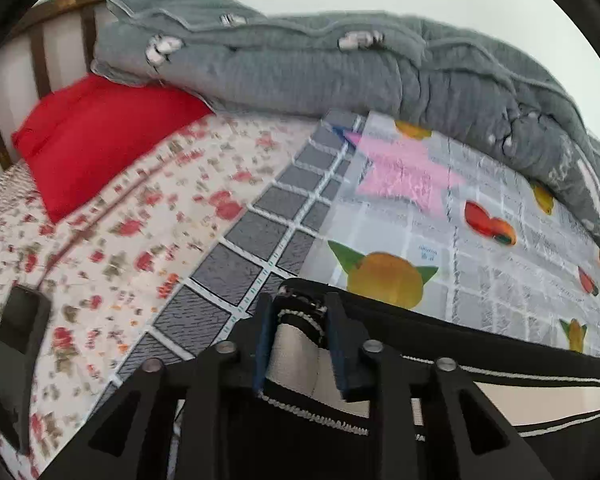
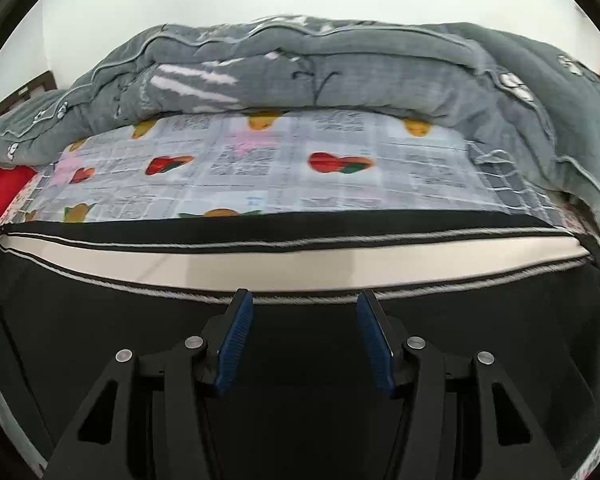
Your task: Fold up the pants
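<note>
pants (image 1: 300, 340) — between left gripper (image 1: 300, 336) fingers

The right tongs (image 2: 304, 312) hang over the black pants (image 2: 300, 360), their blue-padded fingers (image 2: 234, 344) spread wide apart with nothing between them. The tips reach a white-stitched seam beside a broad cream stripe (image 2: 260, 264) that runs across the garment from left to right. The pants lie flat on a fruit-printed plastic sheet (image 2: 284, 176) covering the bed. Behind it a rumpled grey quilt (image 2: 340, 68) is heaped along the white wall. A red pillow (image 2: 2, 192) shows at the left edge.
</note>
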### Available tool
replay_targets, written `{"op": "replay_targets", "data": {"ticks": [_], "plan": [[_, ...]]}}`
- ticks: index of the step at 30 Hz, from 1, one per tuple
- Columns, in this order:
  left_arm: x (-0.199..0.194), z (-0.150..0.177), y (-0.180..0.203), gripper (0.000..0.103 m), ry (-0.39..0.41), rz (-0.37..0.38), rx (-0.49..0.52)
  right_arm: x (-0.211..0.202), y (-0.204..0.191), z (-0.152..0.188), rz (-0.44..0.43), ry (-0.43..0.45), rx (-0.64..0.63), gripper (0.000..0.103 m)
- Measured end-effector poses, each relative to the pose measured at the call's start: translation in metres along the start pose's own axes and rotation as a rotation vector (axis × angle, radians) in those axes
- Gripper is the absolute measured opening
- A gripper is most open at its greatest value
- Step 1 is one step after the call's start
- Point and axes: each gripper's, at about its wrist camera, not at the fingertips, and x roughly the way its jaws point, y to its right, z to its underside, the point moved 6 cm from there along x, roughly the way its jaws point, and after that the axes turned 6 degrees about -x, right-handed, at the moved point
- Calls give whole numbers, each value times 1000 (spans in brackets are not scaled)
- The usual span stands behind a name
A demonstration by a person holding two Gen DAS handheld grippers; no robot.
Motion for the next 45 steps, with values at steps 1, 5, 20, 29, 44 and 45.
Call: {"op": "replay_targets", "data": {"ticks": [1,5,20,29,44,45], "plan": [[-6,0,-1,45,5,1,-12,1,-5,-4,0,4,-13,53],[-36,8,0,50,22,23,-19,15,-23,-12,0,-2,-89,60],[-154,145,2,63,11,279,-119,-23,-56,11,-79,18,-79,57],[-143,186,-46,63,-16,380,-358,-70,-46,59,-164,23,-50,57],[-88,124,-58,27,-47,340,-534,-134,50,145,-36,2,173,57],[-89,123,-58,19,-47,300,-516,-134,54,147,-42,6,195,57]]}}
